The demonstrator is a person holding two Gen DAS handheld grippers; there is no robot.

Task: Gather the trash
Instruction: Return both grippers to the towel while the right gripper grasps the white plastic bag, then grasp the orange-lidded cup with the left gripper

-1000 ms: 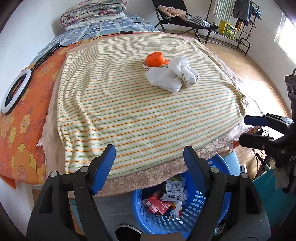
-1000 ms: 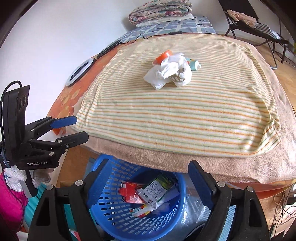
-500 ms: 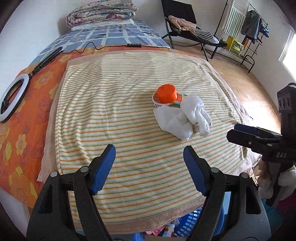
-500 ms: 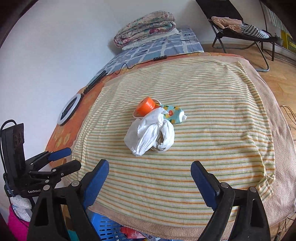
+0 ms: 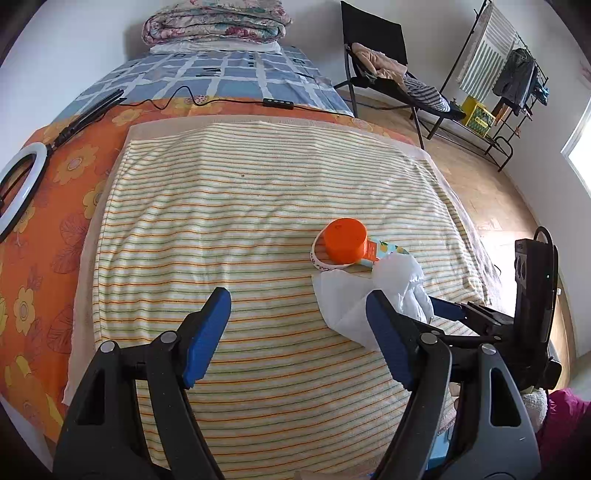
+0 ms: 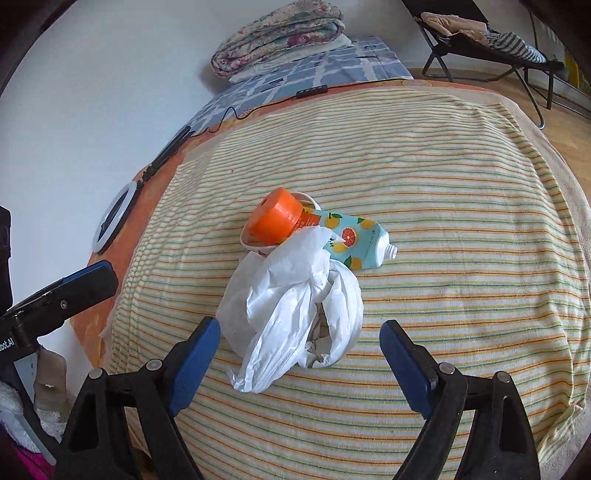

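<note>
On the striped blanket (image 6: 461, 177) that covers the bed lies a small heap of trash: a crumpled white plastic bag (image 6: 295, 310) nearest, an orange-capped cup (image 6: 275, 218) just behind it, and a fruit-printed tube (image 6: 354, 243) tucked to the right, touching the bag. The right gripper (image 6: 299, 365) hangs just short of the bag with its jaws spread wide and nothing between them; the left gripper (image 5: 295, 332) is likewise released and empty, its right finger overlapping the bag's near edge in its own view.

The bag looks very light, limp and slippery, so a pinch on one of its thicker bunched folds would probably hold better than on a loose flap. The tube seems soft and squeezable, best taken across its flat body; the cup appears stiff and light, and could roll.

The bed gives under pressure, so items may sink or shift. A ring light (image 5: 18, 192) lies at the far left, a folded quilt (image 5: 214, 18) at the head, and a folding chair (image 5: 373, 55) stands on the wooden floor.
</note>
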